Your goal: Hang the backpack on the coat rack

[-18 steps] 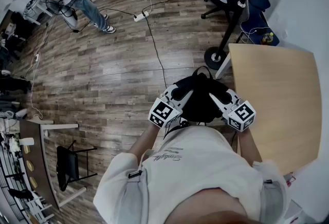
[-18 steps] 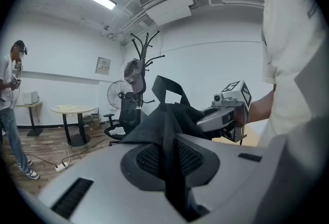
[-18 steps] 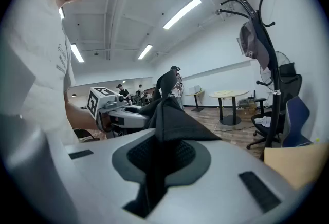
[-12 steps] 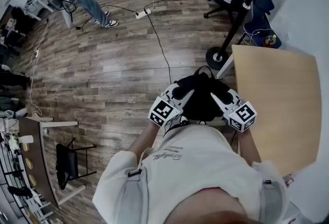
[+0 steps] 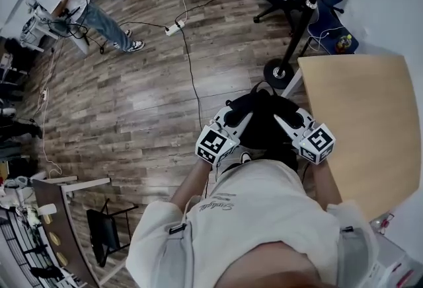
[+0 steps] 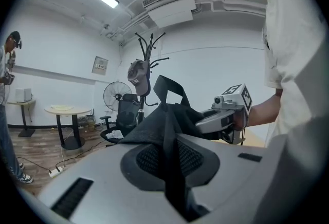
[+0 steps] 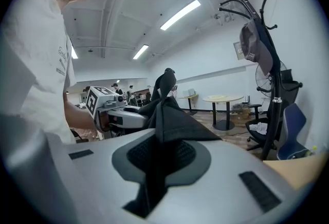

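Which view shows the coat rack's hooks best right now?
Right gripper view: the black metal coat rack stands close, its hooks clear against the ceiling. The left gripper view shows it smaller and farther off. The head view shows mostly its pole and round base.

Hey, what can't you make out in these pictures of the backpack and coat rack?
Backpack lower part: head view, hidden behind the person's chest.
Left gripper and right gripper fingers: gripper views, tips buried in backpack fabric.
Coat rack top: head view, cut off by the upper edge.
Wall sign: left gripper view, too small to read.
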